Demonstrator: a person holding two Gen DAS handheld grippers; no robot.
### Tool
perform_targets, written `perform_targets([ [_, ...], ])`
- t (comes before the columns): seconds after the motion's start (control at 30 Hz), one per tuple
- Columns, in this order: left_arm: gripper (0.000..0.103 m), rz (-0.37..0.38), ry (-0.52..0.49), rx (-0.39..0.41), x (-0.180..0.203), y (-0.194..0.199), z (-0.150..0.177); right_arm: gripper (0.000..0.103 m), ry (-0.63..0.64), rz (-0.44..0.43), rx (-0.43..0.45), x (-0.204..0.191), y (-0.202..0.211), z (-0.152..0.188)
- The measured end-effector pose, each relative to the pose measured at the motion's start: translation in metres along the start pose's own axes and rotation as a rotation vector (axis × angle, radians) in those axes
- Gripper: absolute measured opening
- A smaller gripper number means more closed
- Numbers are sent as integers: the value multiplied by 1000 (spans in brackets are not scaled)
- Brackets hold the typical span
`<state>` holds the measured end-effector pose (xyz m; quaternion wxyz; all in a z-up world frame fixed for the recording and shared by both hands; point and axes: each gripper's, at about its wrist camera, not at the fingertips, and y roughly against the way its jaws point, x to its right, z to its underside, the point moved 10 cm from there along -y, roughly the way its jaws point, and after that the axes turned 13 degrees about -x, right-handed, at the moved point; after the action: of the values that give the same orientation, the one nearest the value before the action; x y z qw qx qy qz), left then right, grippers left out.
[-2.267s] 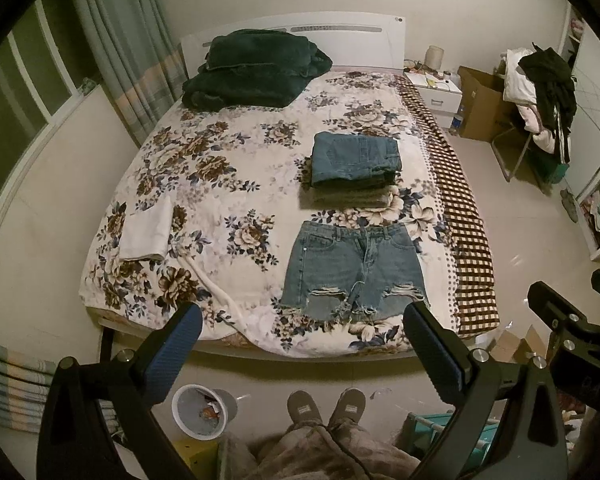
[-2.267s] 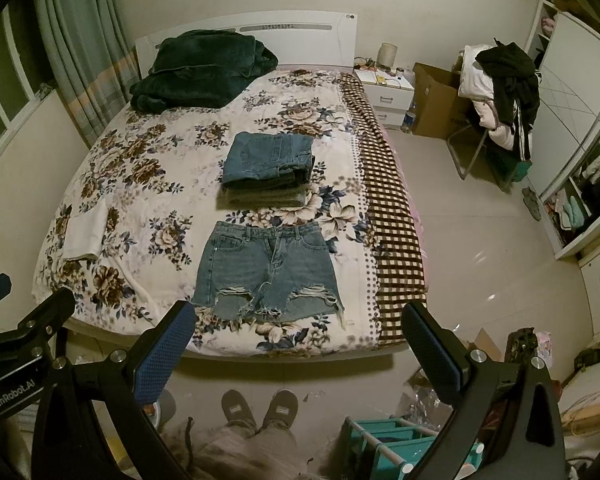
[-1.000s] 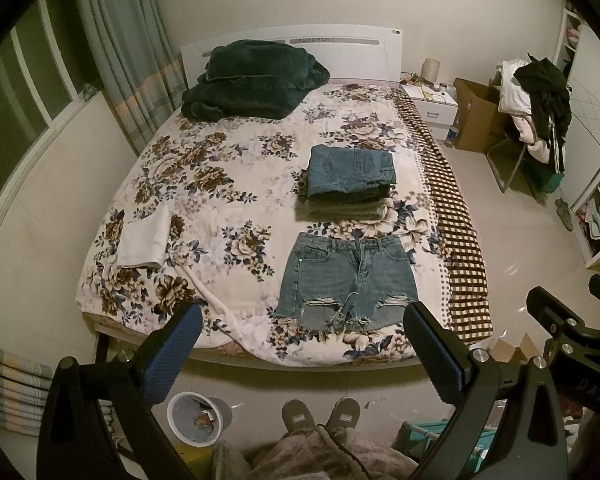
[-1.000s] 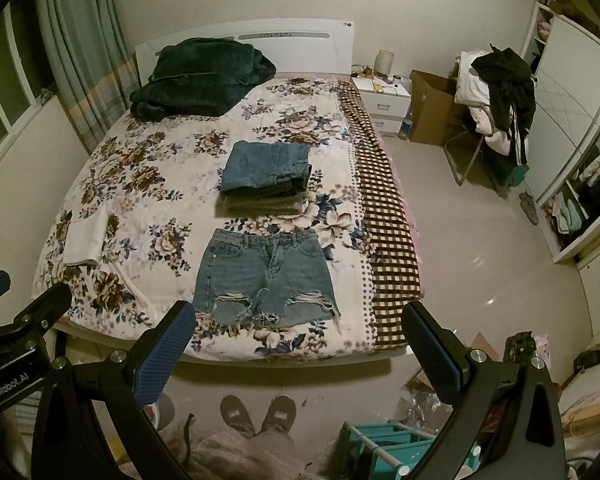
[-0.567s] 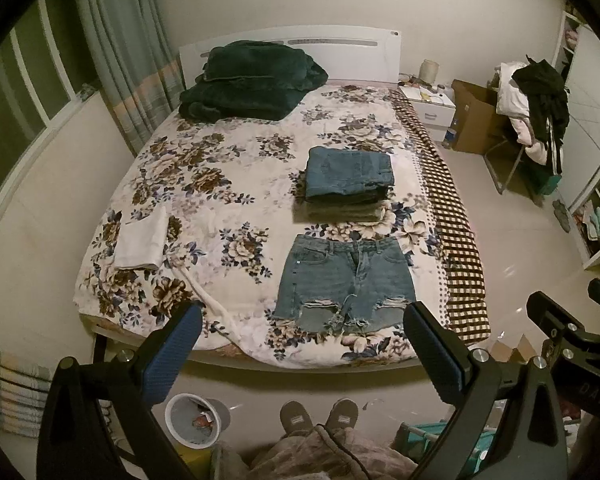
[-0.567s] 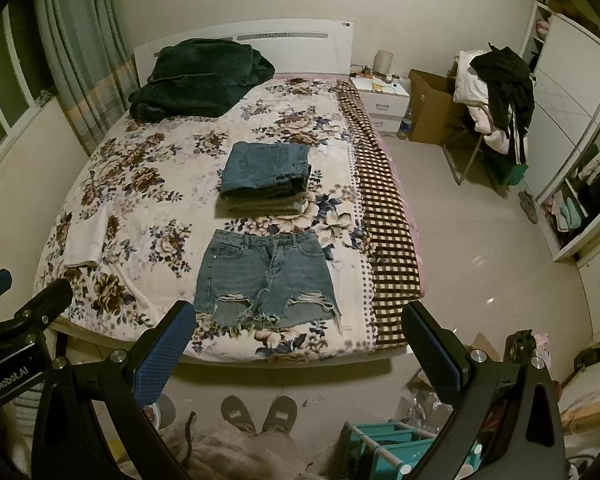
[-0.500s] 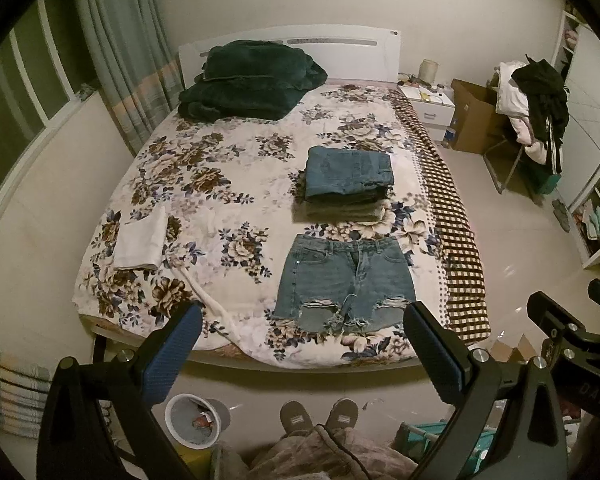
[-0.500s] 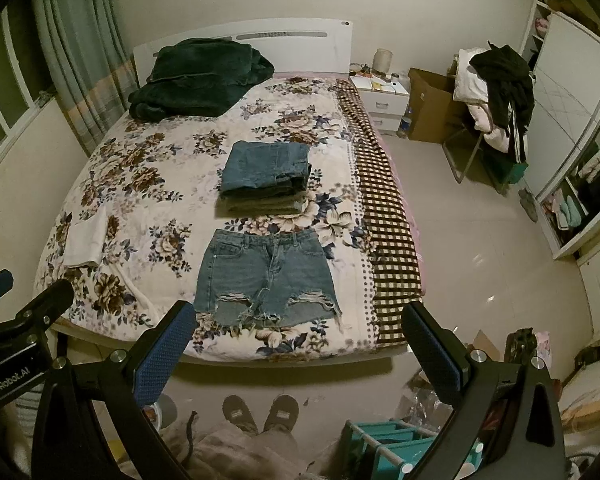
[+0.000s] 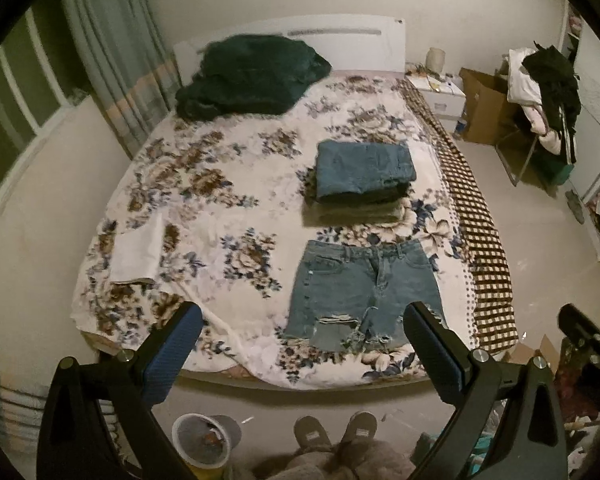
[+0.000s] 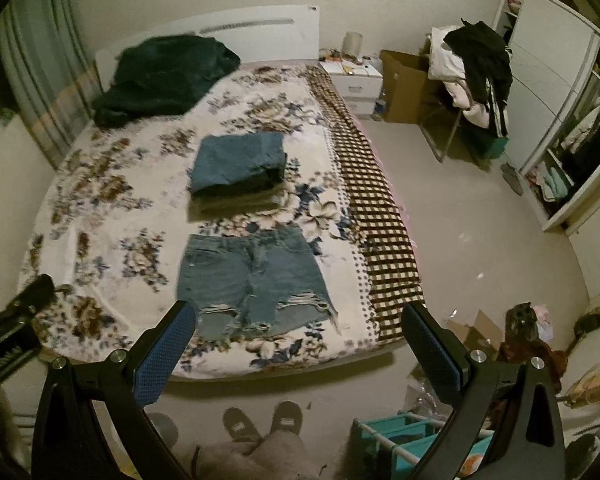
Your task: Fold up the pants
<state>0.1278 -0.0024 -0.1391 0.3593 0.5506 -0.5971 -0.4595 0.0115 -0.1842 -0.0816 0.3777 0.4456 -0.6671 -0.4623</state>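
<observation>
A pair of ripped denim shorts point(image 9: 360, 292) lies flat near the foot of the floral bed point(image 9: 228, 208), waistband away from me; it also shows in the right wrist view point(image 10: 252, 280). Behind it sits a stack of folded jeans point(image 9: 362, 178), seen too in the right wrist view point(image 10: 238, 168). My left gripper point(image 9: 302, 344) is open and empty, held above the floor short of the bed's foot edge. My right gripper point(image 10: 298, 340) is open and empty, at a similar height and distance from the shorts.
A dark green blanket point(image 9: 248, 80) lies at the headboard. A white folded cloth point(image 9: 136, 254) lies on the bed's left. A bin point(image 9: 206, 446) and my slippers point(image 9: 334, 434) are on the floor. A teal rack point(image 10: 404, 444), cardboard box point(image 10: 406, 86) and clothes-covered chair point(image 10: 474, 80) stand right.
Both grippers have moved forward toward the bed; the shorts and the folded stack look larger and nearer. The right view has swung a little. Both stay open.
</observation>
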Motion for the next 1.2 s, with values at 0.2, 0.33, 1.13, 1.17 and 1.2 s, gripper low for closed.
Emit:
perform_targets([
  [0.2, 103, -7, 4, -60, 18, -65, -16, 103, 33, 39, -46, 5, -85, -28],
  [0.33, 103, -36, 32, -113, 34, -111, -25, 103, 66, 20, -92, 14, -151, -59],
  [1.13, 103, 42, 274, -588, 233, -449, 44, 82, 296, -290, -565, 26, -639, -189],
  [1.17, 103, 62, 281, -594, 249, -457, 51, 82, 298, -296, -586, 26, -655, -187],
  [1.2, 103, 71, 285, -595, 262, -463, 54, 82, 303, -303, -597, 23, -664, -184],
])
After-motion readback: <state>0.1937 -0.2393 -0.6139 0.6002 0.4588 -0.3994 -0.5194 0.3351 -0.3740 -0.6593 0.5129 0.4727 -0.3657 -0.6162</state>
